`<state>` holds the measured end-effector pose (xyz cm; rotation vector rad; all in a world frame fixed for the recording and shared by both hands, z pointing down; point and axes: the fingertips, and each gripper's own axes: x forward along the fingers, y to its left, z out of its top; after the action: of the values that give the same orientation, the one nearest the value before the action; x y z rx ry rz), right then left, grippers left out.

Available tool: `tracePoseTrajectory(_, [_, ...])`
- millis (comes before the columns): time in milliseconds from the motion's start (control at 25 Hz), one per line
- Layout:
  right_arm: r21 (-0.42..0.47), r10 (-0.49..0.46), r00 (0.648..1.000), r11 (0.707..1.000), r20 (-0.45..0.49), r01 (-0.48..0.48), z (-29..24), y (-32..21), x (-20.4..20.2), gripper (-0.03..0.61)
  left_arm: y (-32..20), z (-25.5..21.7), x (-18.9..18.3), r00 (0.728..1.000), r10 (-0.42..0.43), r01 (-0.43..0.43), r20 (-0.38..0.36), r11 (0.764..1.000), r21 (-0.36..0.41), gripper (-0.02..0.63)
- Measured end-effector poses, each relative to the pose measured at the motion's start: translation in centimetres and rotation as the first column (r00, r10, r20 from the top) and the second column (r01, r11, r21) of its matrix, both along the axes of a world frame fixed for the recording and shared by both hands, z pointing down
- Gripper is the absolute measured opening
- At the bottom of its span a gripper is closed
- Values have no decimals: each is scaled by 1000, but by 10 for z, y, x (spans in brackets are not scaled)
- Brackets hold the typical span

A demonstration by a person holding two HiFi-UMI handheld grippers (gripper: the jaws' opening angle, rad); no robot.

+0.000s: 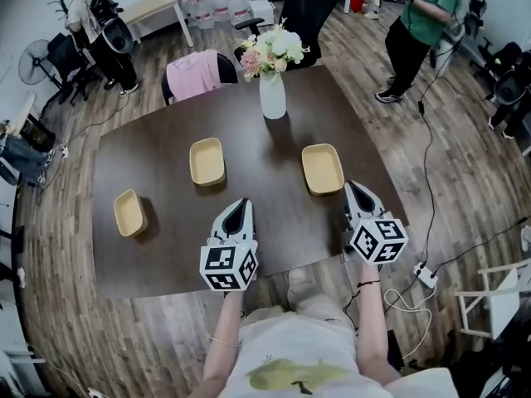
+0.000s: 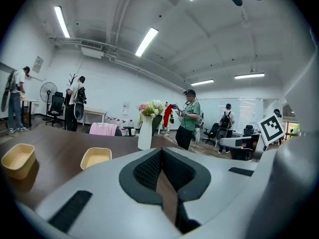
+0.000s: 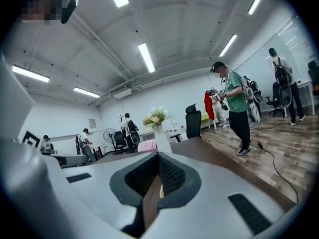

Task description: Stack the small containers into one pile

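- None of your small containers is stacked: the middle container [image 1: 207,161] lies your side of the vase [image 1: 272,96] and to its left, the right container [image 1: 322,168] to its right, and the left container [image 1: 130,212] far left.
- All three rest on the table [image 1: 166,259].
- Your left gripper [image 1: 240,203] has its jaws together and empty.
- Your right gripper [image 1: 354,186] is the same, close beside the right container.

left container [image 1: 130,212] | middle container [image 1: 207,161] | right container [image 1: 322,168] | vase [image 1: 272,96] behind, on table [image 1: 162,255]
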<state>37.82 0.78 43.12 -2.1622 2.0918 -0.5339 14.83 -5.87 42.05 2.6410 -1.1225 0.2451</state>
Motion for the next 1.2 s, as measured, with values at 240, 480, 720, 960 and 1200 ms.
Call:
tracePoseTrajectory(240, [-52,2,1000,999,13,-2,26,-18,20,21,-10,26,24,1000,3,-3,18,999,-53,25])
tracePoseTrajectory(480, [-141,-7,1000,990,-27,3,50,-38,34,21,-23,47,41,999,24,-18,49,993,-116,25])
tracePoseTrajectory(720, [-253,31,1000,967,-7,-31,83,-66,54,23,-38,68,64,996,72,-61,54,981,-182,25])
tracePoseTrajectory(960, [-337,29,999,941,-29,-37,112,-87,69,26,-50,89,83,991,113,-93,74,967,-238,25])
tracePoseTrajectory(1200, [-415,12,999,909,-48,-31,137,-108,75,124,-62,106,95,985,141,-111,95,956,-272,25])
